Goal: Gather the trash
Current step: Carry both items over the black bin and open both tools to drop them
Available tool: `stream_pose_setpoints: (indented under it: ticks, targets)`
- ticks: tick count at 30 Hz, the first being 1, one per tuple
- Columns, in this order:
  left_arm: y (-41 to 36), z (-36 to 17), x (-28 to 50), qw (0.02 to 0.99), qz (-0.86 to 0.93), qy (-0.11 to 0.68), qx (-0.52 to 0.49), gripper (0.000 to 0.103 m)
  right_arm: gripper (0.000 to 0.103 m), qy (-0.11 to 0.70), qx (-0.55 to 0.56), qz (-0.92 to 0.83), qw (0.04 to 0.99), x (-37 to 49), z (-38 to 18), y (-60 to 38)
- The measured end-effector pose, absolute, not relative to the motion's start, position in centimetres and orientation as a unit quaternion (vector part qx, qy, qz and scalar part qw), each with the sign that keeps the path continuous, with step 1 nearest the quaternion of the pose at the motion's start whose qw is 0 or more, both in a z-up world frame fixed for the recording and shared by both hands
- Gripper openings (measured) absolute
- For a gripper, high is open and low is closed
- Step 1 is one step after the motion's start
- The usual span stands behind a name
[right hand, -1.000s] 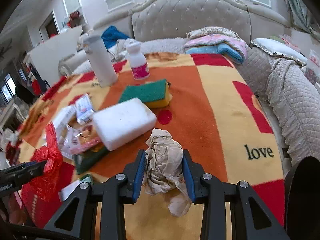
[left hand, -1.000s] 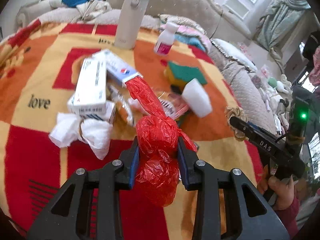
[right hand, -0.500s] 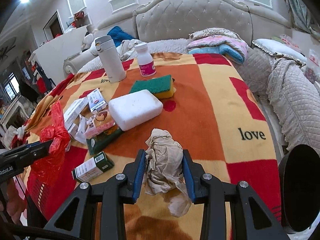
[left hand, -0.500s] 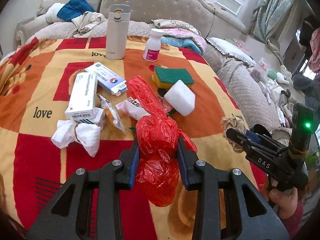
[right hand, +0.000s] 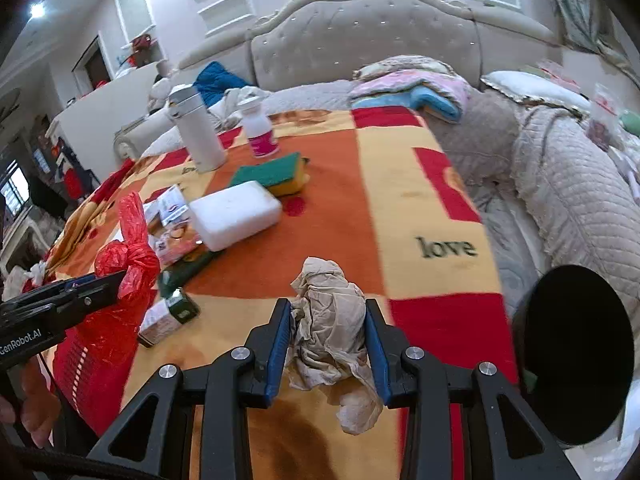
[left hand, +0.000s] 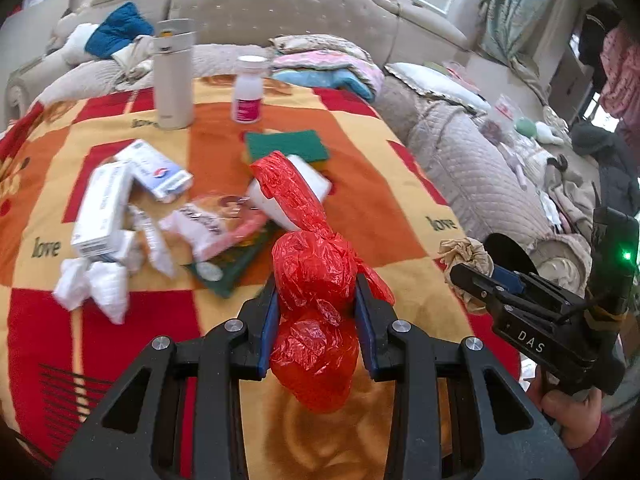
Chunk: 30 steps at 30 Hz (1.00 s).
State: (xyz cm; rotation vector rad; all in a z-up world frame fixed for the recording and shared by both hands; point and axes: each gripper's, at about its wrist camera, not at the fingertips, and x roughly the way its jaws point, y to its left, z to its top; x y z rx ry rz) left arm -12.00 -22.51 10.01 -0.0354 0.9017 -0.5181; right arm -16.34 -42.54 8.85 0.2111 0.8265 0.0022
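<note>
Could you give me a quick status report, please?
Left gripper shut on red bag. Right gripper shut on crumpled tissue. Boxes, wrappers on blanket. Nothing blocking.

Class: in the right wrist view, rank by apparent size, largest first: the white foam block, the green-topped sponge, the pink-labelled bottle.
1. White foam block
2. Green-topped sponge
3. Pink-labelled bottle
The block lies nearest the camera and the bottle farthest, so true sizes may differ.

Clutter (left hand: 168,216) crowds left; blanket (right hand: 400,208) open right
</note>
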Motion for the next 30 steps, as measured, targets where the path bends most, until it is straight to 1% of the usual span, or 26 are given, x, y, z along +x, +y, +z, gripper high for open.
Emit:
stream_pose_setpoints:
  ticks: [20,30]
  targets:
    - [-36.9,9.2,-13.9,0.825,-0.346,0.446,0.033,0.032,0.035,0.393,0.149,-0.112,0.9,-21.9,8.7,-54.4]
    - [-44.0,8.1,-14.1,0.798,-0.39,0.458,0.037,0.032,0.035,0.397,0.162,-0.158,0.89,-23.5,7.7,-59.8]
